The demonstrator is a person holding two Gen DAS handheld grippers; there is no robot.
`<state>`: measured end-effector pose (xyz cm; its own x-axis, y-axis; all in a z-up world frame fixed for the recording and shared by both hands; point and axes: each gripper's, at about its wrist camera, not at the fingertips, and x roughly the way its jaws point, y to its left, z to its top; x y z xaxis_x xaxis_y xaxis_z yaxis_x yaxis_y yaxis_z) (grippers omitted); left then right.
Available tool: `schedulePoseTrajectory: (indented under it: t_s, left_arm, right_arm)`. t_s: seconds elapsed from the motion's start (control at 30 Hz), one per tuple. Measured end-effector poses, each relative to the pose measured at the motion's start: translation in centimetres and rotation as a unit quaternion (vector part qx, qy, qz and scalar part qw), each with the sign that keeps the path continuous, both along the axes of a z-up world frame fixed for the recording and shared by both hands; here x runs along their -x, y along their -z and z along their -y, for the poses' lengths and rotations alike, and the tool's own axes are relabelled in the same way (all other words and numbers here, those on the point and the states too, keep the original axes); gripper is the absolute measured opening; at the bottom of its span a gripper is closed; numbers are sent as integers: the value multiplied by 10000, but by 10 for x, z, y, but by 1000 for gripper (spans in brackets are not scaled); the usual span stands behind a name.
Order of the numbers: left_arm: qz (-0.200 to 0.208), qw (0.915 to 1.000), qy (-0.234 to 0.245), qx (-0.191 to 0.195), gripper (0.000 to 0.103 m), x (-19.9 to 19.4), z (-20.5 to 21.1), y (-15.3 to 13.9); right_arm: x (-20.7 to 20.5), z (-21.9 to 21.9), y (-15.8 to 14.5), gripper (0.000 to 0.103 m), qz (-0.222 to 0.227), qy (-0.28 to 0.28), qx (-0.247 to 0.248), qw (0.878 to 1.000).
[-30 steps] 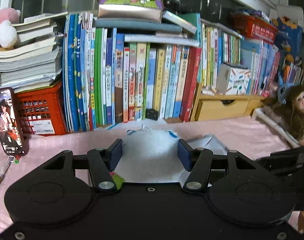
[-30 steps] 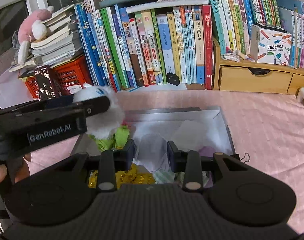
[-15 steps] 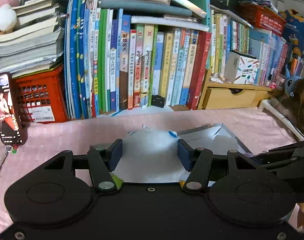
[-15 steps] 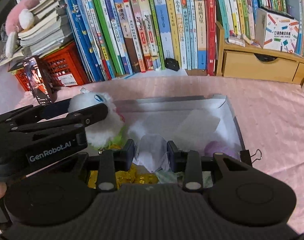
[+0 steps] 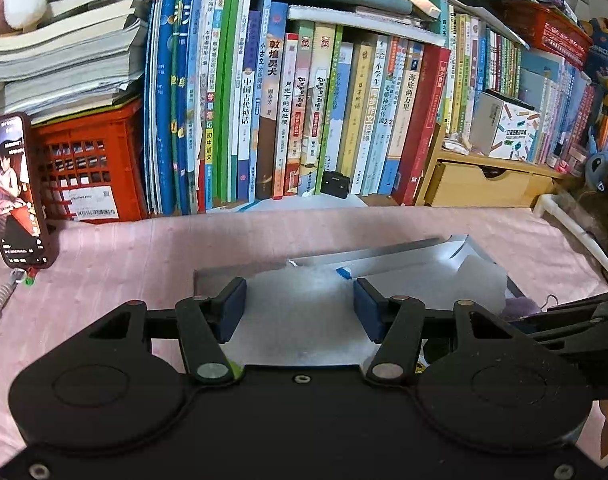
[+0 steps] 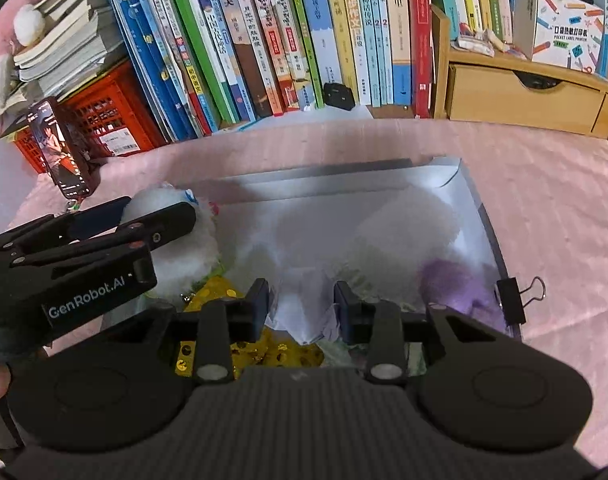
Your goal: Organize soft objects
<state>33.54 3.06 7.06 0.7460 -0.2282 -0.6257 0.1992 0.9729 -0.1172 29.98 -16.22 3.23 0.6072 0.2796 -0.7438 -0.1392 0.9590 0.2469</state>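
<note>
Left gripper (image 6: pixel 159 216) clamps the white plush (image 6: pixel 175 240) over the box's (image 6: pixel 476 208) left edge (gold sequins beneath); right gripper (image 6: pixel 301 304) pinches the white wrap (image 6: pixel 304 316) inside the box.

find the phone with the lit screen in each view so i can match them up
Left wrist: the phone stands at the far left edge, propped upright beside the red crate.
Right wrist: the phone is in the upper left, tilted, in front of the red crate.
Shared landmark: the wooden drawer unit, to the right in both.
</note>
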Motion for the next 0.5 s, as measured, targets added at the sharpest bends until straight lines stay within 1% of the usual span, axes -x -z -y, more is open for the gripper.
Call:
schedulePoseTrajectory:
  t_s: [0.2, 0.4, 0.5]
  left_arm:
    - [-38, 10000, 5, 21, 57, -2, 1, 1]
    - [-74, 9999, -43, 78, 57, -1, 1, -1]
    - [-51, 9998, -60, 175, 57, 1, -1, -5]
  right_arm:
    - [-3, -3, 3, 41, -76, -13, 49, 10000]
    - [-3, -1, 3, 47, -93, -16, -37, 9999]
    - [-2, 2, 0, 49, -73, -15, -106, 9999]
